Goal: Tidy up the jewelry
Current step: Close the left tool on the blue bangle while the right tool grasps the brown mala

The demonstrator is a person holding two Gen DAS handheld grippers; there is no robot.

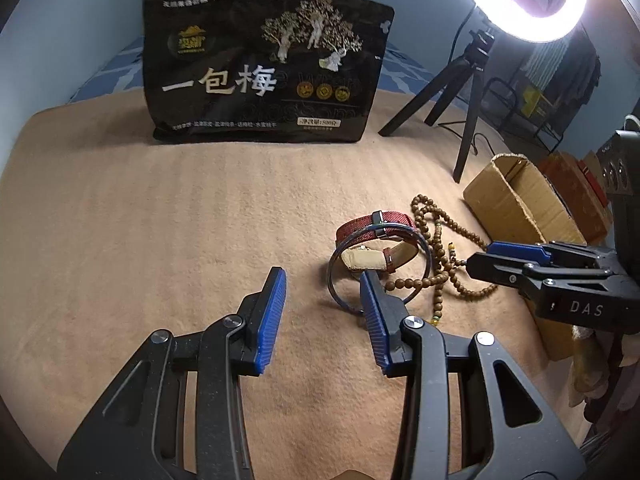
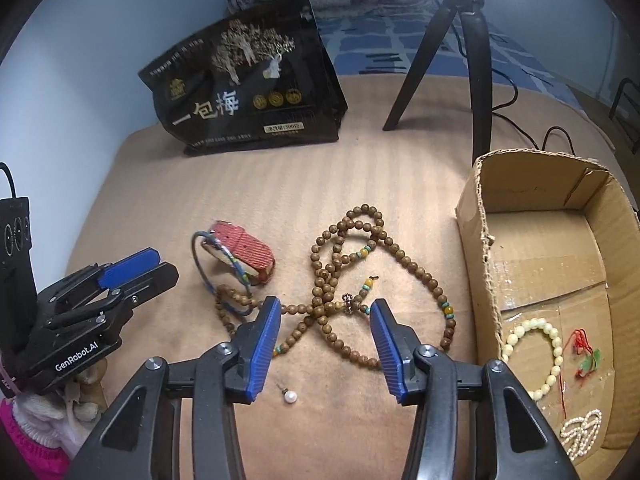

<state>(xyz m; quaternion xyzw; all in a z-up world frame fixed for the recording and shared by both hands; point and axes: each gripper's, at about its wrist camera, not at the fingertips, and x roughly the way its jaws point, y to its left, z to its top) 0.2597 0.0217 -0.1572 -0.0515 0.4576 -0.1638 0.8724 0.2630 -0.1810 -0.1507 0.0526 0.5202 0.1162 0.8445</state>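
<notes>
- Only the right wrist view shows inside the cardboard box [image 2: 536,248]: a pale bead bracelet [image 2: 534,354], a pearl piece, a red cord, plus a pearl stud [image 2: 289,397] on the tan blanket [image 2: 280,192].
- Wooden bead necklace [image 2: 344,280] sprawls left of the box, its length running near to far.
- Red-strap watch [image 1: 376,240] lies inside the thin bangle [image 1: 380,264].
- Left hand-held gripper [image 1: 322,312] and right hand-held gripper [image 2: 325,334] both gape, empty.

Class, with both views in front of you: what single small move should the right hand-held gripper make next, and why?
Probably lower the right hand-held gripper onto the long brown wooden bead necklace. Its jaws stand open and straddle the tangled strands on the tan blanket, and the open cardboard box beside it already holds a pale bead bracelet.
</notes>
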